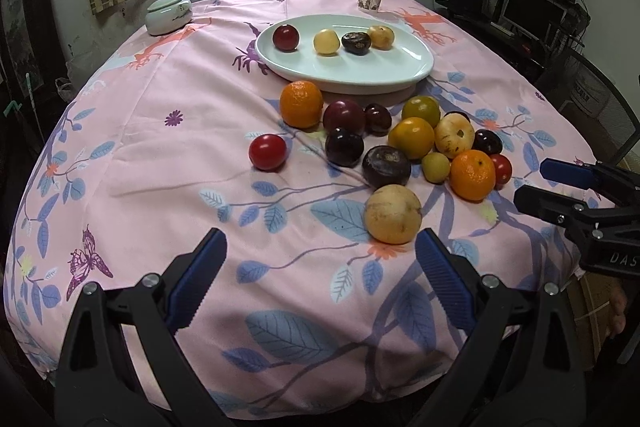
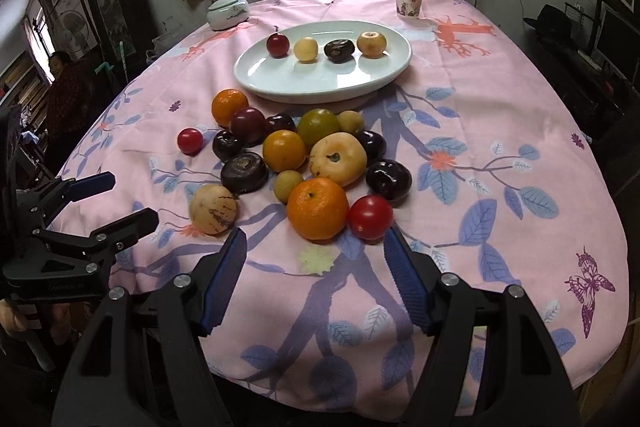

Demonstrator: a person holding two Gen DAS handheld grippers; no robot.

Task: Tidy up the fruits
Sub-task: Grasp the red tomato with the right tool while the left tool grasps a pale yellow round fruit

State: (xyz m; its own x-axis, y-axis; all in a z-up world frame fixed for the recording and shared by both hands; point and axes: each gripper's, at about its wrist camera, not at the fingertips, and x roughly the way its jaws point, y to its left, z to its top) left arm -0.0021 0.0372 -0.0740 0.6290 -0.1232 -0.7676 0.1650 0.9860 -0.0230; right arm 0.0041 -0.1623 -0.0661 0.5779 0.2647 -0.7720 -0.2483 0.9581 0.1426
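Both pairs of tongs hover over the near edge of the pink tablecloth point(image 1: 160, 131), holding nothing. Left gripper point(image 1: 320, 259) stands spread wide, its blue pads apart above bare cloth, with a pale yellow fruit point(image 1: 393, 214) just beyond its right pad. Right gripper point(image 2: 316, 251) is also parted, empty, just short of an orange point(image 2: 317, 209) and a red tomato point(image 2: 370, 217). Loose fruit clusters mid-table; farther off, a white plate point(image 2: 280, 83) carries four fruits in a row.
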